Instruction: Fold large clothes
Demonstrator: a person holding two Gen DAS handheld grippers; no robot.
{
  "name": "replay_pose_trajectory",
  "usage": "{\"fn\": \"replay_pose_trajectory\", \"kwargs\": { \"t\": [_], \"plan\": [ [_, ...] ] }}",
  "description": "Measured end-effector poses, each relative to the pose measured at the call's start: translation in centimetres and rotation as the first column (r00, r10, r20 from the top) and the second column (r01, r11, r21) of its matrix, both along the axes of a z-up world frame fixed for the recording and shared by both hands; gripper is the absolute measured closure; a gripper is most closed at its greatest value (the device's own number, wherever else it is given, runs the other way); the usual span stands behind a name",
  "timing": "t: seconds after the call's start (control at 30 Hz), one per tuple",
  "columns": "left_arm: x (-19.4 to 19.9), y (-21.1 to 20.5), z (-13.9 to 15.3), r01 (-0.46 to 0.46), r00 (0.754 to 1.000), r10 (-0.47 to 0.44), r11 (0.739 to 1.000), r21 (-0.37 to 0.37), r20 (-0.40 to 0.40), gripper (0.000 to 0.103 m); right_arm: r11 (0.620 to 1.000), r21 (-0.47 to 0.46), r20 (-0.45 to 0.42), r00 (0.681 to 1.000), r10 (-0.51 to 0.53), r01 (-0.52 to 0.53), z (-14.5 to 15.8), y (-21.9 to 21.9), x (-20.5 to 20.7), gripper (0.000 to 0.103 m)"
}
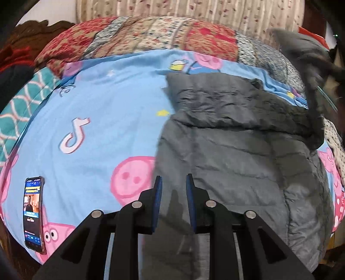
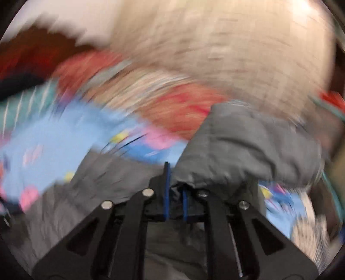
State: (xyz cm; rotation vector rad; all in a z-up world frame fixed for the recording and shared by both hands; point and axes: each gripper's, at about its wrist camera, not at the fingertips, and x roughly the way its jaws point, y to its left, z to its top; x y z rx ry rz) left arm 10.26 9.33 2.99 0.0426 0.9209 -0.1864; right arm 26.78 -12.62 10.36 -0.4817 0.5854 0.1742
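The left gripper (image 1: 173,183) hangs with its blue-padded jaws parted and nothing between them, poised just above the near left edge of the grey quilted jacket (image 1: 237,155). The right gripper (image 2: 175,178) has its jaws drawn close together on a bunched fold of the same jacket (image 2: 248,146), which bulges up and over its right finger. The jacket lies spread on the right half of a bed, on a light blue cartoon bedsheet (image 1: 103,103) printed with pink pigs and a white music-note logo; its upper part is folded down in a crumpled band across the body. A phone (image 1: 33,212) with a lit screen lies on the sheet near the left edge, well apart from the jacket. Beyond the sheet a patchwork quilt (image 1: 151,34) in red, cream and grey is heaped along the far side, with a teal patterned cloth (image 1: 19,103) at the left and a pale flowered curtain (image 1: 194,10) behind. The left wrist view is sharp and shows the whole layout, phone included; the right wrist view is heavily blurred, so only colour patches of sheet (image 2: 54,133) and quilt show there, but it alone shows the grip on the fabric up close.
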Motion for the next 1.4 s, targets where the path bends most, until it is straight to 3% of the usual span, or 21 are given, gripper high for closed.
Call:
{"fn": "replay_pose_trajectory", "kwargs": {
  "t": [0.1, 0.13, 0.2, 0.23, 0.33, 0.4, 0.47, 0.57, 0.63, 0.7, 0.8, 0.87, 1.0, 1.1, 1.2, 1.3, 1.4],
  "plan": [
    [0.4, 1.1, -0.3, -0.016, 1.000, 0.016, 1.000, -0.003, -0.008, 0.004, 0.967, -0.229, -0.141, 0.987, 0.076, -0.108, -8.2, 6.3, 2.0, 0.059],
    [0.5, 1.3, -0.3, -0.018, 1.000, 0.018, 1.000, -0.003, -0.008, 0.004, 0.932, -0.335, -0.159, 0.983, 0.092, -0.141, -11.3, 7.4, 1.6, 0.056],
    [0.8, 1.6, -0.1, -0.013, 1.000, 0.013, 1.000, -0.004, 0.001, 0.004, 0.871, -0.462, -0.117, 0.985, 0.123, -0.164, -14.4, 7.9, 0.1, 0.055],
    [1.1, 1.6, 0.2, -0.004, 1.000, 0.004, 1.000, -0.003, 0.011, 0.004, 0.877, -0.449, -0.110, 0.985, 0.134, -0.170, -14.2, 7.5, -0.5, 0.052],
    [2.9, 0.8, 1.5, 0.033, 0.998, -0.033, 0.999, 0.003, 0.056, 0.004, 0.953, -0.258, -0.123, 0.984, 0.130, -0.159, -10.9, 4.1, -2.2, 0.034],
    [4.2, -0.7, 2.7, 0.060, 0.993, -0.061, 0.998, 0.007, 0.100, 0.004, 0.991, -0.091, -0.102, 0.991, 0.085, -0.094, -7.7, -0.4, -3.5, 0.033],
    [6.2, -2.9, 4.1, 0.098, 0.981, -0.100, 0.995, 0.019, 0.167, 0.004, 0.999, 0.035, -0.072, 0.997, -0.001, 0.004, -5.5, -4.6, -4.2, 0.033],
    [9.4, -6.2, 4.5, 0.134, 0.968, -0.142, 0.990, 0.052, 0.206, 0.004, 0.968, 0.161, -0.077, 0.981, -0.180, 0.191, -4.9, -11.1, -2.6, 0.033],
    [12.9, -8.9, 3.0, 0.130, 0.972, -0.149, 0.985, 0.109, 0.182, 0.004, 0.911, 0.253, -0.141, 0.944, -0.299, 0.326, -5.9, -16.0, -1.4, 0.033],
    [15.8, -10.8, 0.3, 0.122, 0.984, -0.141, 0.978, 0.169, 0.109, 0.004, 0.838, 0.345, -0.203, 0.906, -0.372, 0.422, -7.7, -20.3, -0.3, 0.034],
    [18.6, -12.6, -4.4, 0.130, 0.992, -0.127, 0.969, 0.209, -0.027, 0.004, 0.765, 0.372, -0.320, 0.847, -0.425, 0.525, -11.5, -24.0, 2.1, 0.035],
    [18.7, -13.9, -5.7, 0.118, 0.993, -0.121, 0.959, 0.259, -0.006, 0.004, 0.748, 0.377, -0.352, 0.831, -0.430, 0.546, -12.7, -24.8, 4.6, 0.035],
    [18.8, -14.4, -6.3, 0.085, 0.995, -0.094, 0.955, 0.283, 0.016, 0.004, 0.752, 0.330, -0.354, 0.813, -0.462, 0.570, -14.7, -24.2, 6.7, 0.033],
    [18.5, -14.7, -5.5, 0.097, 0.995, -0.104, 0.938, 0.332, 0.004, 0.004, 0.755, 0.317, -0.350, 0.811, -0.469, 0.574, -13.7, -24.2, 5.5, 0.032],
    [15.9, -12.7, -2.5, 0.114, 0.991, -0.128, 0.947, 0.300, 0.028, 0.004, 0.747, 0.391, -0.312, 0.841, -0.441, 0.537, -11.1, -25.0, 1.0, 0.032],
    [10.5, -8.3, 0.7, 0.108, 0.987, -0.133, 0.967, 0.231, 0.092, 0.006, 0.755, 0.455, -0.276, 0.881, -0.384, 0.472, -9.6, -25.4, -6.6, 0.031],
    [5.6, -3.6, 1.1, 0.097, 0.990, -0.114, 0.976, 0.197, 0.077, 0.018, 0.757, 0.449, -0.304, 0.877, -0.371, 0.476, -10.5, -25.6, -13.8, 0.031]
  ]
}}
